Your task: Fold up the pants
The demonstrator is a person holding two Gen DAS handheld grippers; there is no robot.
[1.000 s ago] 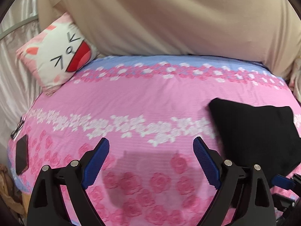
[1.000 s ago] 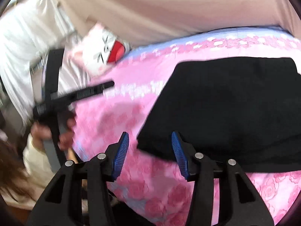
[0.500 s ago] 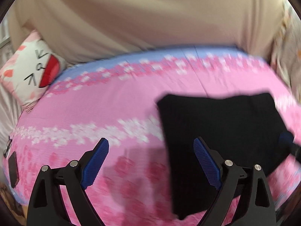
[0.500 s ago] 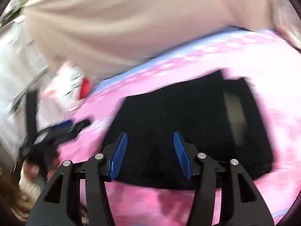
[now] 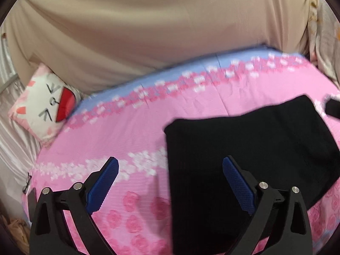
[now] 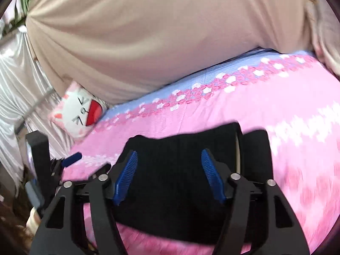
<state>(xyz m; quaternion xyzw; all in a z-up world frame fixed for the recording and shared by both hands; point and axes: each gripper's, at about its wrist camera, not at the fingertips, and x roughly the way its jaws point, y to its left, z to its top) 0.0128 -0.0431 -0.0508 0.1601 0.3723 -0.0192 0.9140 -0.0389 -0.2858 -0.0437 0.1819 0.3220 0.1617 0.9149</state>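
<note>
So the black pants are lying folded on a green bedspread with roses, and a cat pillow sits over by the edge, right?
Not quite: the bedspread is pink, not green, as both wrist views show. The rest holds: the black pants lie folded on its rose pattern, and the cat pillow sits at the edge.

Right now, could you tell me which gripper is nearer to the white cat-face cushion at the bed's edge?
The left. The left gripper hangs over the pink sheet beside the folded black pants, on the cushion side. The right gripper hangs over the pants, farther away.
</note>
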